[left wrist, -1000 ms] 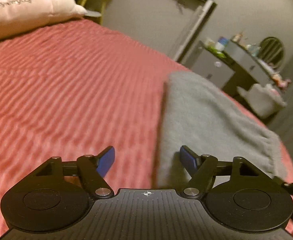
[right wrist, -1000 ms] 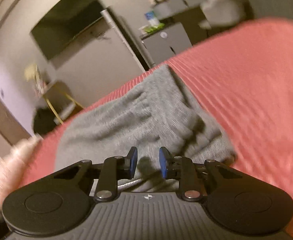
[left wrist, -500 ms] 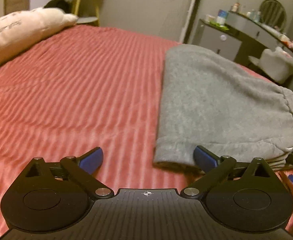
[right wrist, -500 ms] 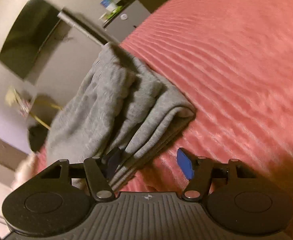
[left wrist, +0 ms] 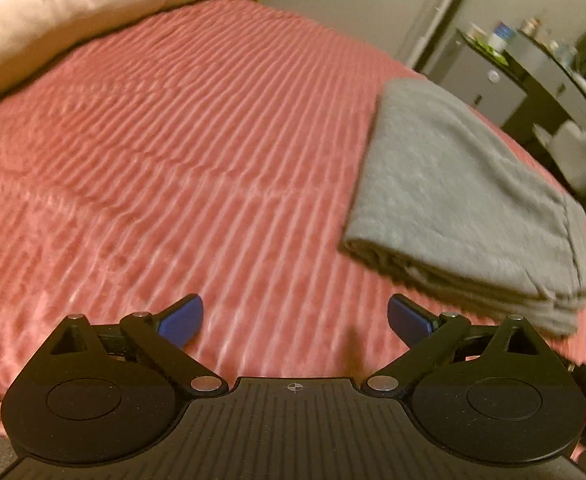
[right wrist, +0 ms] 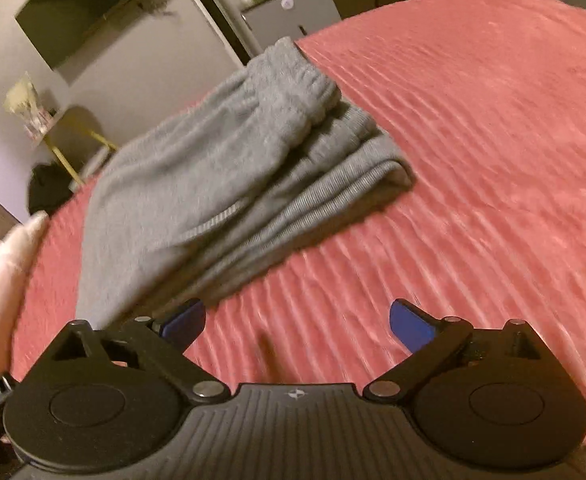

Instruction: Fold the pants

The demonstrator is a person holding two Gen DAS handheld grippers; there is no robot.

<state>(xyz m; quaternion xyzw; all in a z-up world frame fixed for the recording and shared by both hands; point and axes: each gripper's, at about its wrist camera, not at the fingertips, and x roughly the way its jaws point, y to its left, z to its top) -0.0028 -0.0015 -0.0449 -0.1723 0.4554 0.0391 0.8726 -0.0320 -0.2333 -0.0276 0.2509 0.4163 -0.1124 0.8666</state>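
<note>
The grey pants (left wrist: pixel 453 184) lie folded in a stacked bundle on the red ribbed bedspread (left wrist: pixel 173 152). In the left wrist view they sit ahead and to the right of my left gripper (left wrist: pixel 295 318), which is open, empty and apart from the cloth. In the right wrist view the pants (right wrist: pixel 221 168) lie ahead and to the left, waistband and layered edges showing. My right gripper (right wrist: pixel 297 320) is open and empty above the bedspread (right wrist: pixel 473 152), its left finger close to the bundle's near edge.
A pale pillow (left wrist: pixel 73 12) lies at the far left of the bed, also at the left edge of the right wrist view (right wrist: pixel 5 276). Beyond the bed stand a grey cabinet (right wrist: pixel 289 16), a dark dresser (left wrist: pixel 541 72) and a wall screen (right wrist: pixel 89 4).
Both grippers opened wide and let go of the pants. Both pulled back from the bundle, which now rests folded on the bed.
</note>
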